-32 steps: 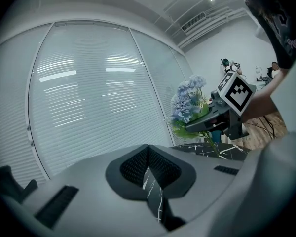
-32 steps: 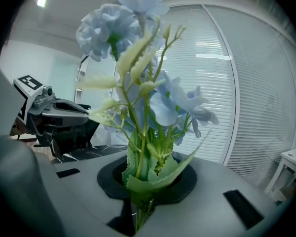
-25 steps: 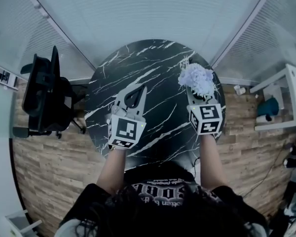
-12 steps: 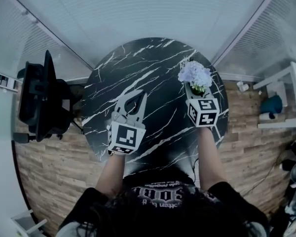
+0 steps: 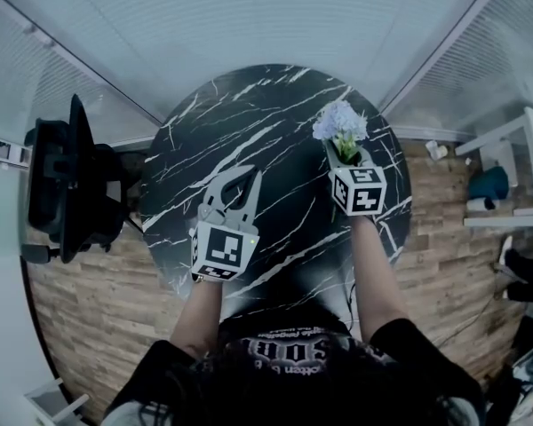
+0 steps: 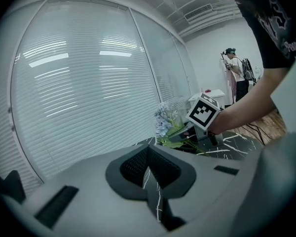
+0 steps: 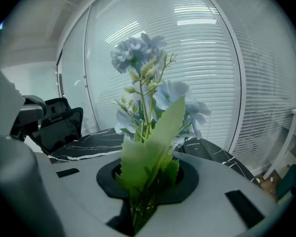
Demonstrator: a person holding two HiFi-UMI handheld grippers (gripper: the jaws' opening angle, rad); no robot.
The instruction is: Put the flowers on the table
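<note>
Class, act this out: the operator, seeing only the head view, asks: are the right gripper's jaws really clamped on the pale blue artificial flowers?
Observer: Yes; the right gripper pinches the pale blue artificial flowers by their green stems.
Operator: Does the left gripper carry anything?
Observer: No; its own view shows jaws shut, nothing between.
Operator: Anyone nearby?
Observer: One person stands far beyond the round black marble table.

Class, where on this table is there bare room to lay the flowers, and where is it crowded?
Bare: the table's far left toward the blinds, and the middle strip between the left tool and the flowers. Crowded: the near edge, under both arms.
</note>
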